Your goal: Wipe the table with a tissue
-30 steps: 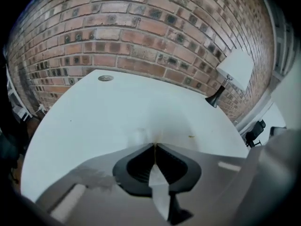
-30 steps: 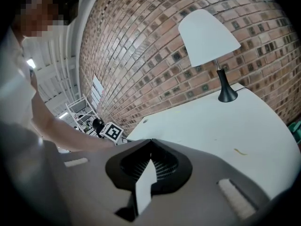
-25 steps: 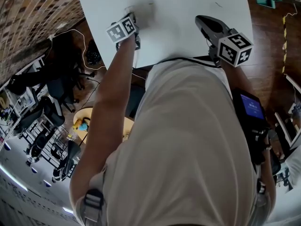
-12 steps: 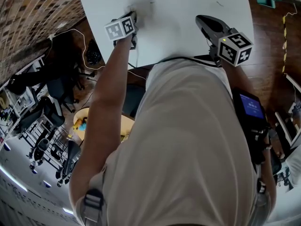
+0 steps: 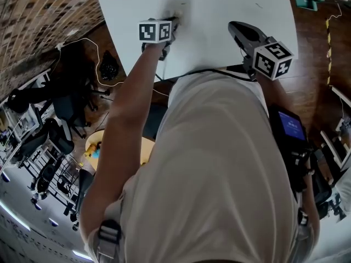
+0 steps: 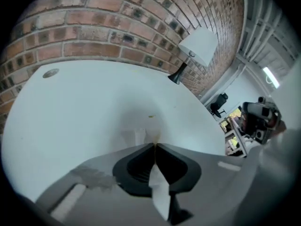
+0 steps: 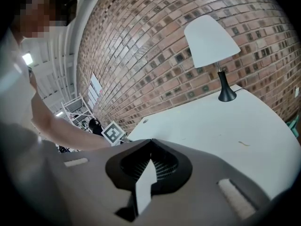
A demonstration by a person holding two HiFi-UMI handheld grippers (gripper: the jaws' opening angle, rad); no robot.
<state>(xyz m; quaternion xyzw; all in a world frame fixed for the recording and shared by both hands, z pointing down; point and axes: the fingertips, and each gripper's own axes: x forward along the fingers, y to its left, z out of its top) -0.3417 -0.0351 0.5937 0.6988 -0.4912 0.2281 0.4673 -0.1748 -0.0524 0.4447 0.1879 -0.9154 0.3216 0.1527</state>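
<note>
My left claw (image 6: 154, 145) has its jaws pinched together on a small wad of tissue (image 6: 140, 136). The wad sticks out just past the tips and is pressed flat on the white table (image 6: 70, 107). From the head view the left claw (image 5: 167, 29) reaches well in over the tabletop (image 5: 219, 10), while my right claw (image 7: 150, 140) hangs above the near edge, jaws together with nothing between them.

Just ahead of the tissue, nearly in line with where the jaws point, lies a small tan speck (image 6: 150, 117). That is what the next stroke turns on, I judge: a straight push forward should carry the wad over it, with no need to swing sideways. The left claw is far nearer to it; the right one is well off to the side and plays no part yet.

Farther out, a lamp (image 6: 197, 46) stands at the far corner against the brick wall (image 6: 117, 13).
</note>
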